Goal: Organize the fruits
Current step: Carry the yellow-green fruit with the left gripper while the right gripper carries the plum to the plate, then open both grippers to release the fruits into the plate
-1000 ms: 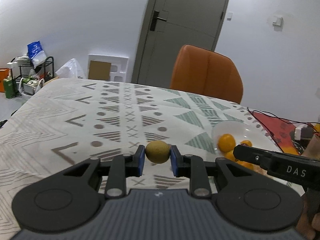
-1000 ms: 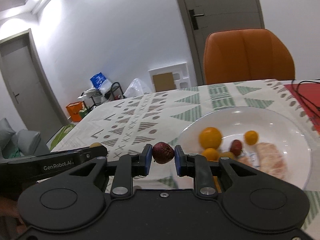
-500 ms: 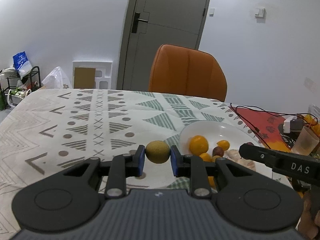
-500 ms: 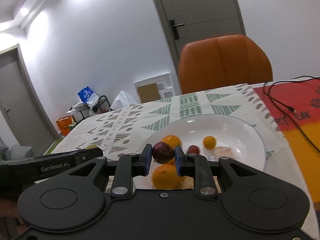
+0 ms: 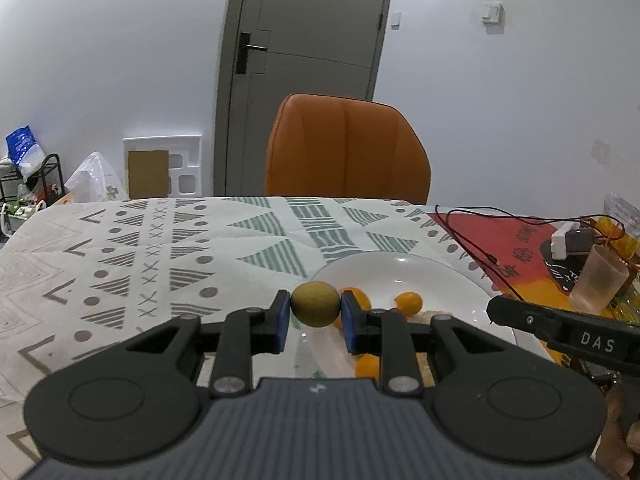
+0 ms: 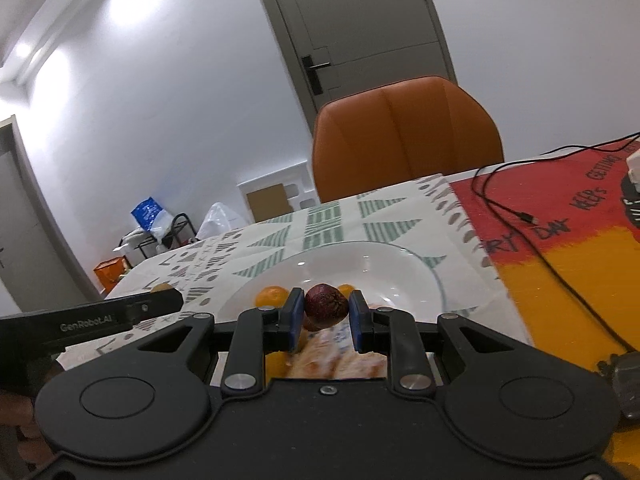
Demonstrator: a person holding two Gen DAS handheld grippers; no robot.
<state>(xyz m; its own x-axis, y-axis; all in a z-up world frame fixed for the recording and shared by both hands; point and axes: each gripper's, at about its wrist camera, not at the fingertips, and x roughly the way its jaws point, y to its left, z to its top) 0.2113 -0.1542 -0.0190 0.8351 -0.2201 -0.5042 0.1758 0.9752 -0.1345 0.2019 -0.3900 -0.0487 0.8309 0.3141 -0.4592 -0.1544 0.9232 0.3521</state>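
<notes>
While both tools are hanging over the white plate (image 5: 448, 276), the left gripper (image 5: 316, 312) is pinching a yellow-green fruit (image 5: 315, 309) between its blue pads at frame centre, and the right gripper (image 6: 325, 312) is clamping a dark red fruit (image 6: 326, 306) the same way. Each fruit is sitting clear of the dish, not yet set down. Oranges (image 6: 272, 296) and a pale peeled piece (image 6: 320, 356) are already crowding the plate's near side, low in the right wrist view, so the bare far half looks the safer landing spot. Lowering close to the surface before easing the pads apart should be keeping the round fruit from rolling off. Both tools are working side by side, the other's black finger crossing each frame's edge, so releasing one at a time seems wise. A black cable (image 6: 536, 240) is trailing over the red mat (image 6: 560, 208) at right, a plastic cup (image 5: 598, 280) is standing beyond the rim, and an orange chair (image 5: 346, 148) is filling the background.
</notes>
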